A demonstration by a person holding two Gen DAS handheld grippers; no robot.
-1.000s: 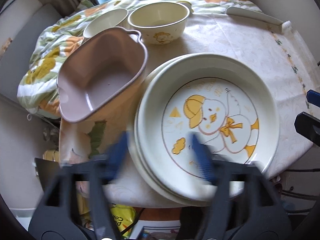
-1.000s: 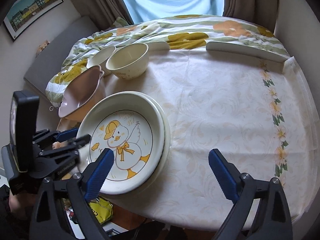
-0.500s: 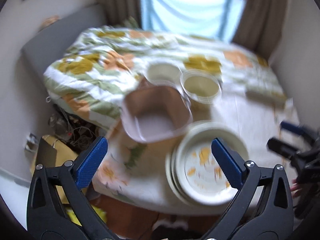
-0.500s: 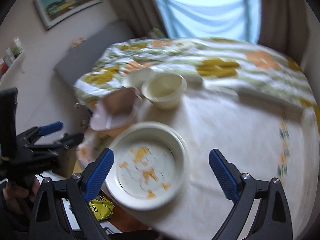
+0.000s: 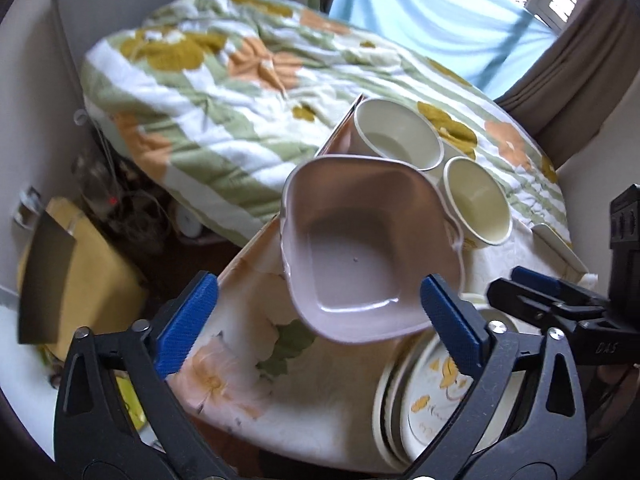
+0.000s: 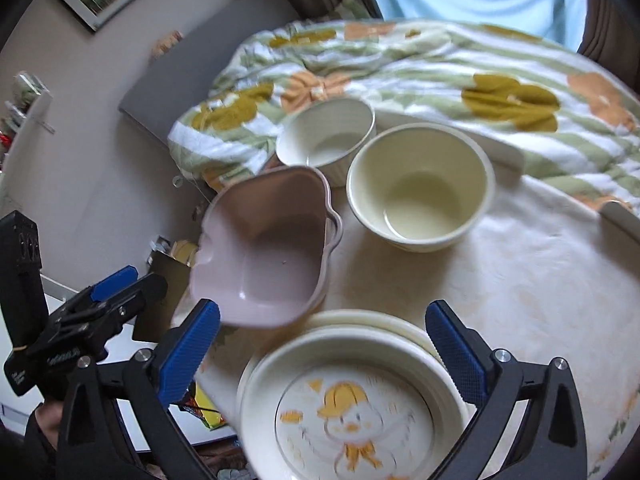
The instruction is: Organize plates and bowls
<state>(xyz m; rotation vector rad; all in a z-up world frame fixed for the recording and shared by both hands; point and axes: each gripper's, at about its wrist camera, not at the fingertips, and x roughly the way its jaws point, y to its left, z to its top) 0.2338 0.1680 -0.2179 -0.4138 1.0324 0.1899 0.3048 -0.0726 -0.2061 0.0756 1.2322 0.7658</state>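
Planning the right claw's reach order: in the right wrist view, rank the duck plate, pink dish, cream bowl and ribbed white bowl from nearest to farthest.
1. Duck plate: directly under the right claw.
2. Pink dish: ahead, left, tilted.
3. Cream bowl: ahead, right of the dish.
4. Ribbed white bowl: farthest, by the quilt.

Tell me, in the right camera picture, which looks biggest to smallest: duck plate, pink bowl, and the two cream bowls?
1. Duck plate, though it sits nearest the camera.
2. Pink bowl.
3. Nearer cream bowl.
4. Farther cream bowl.
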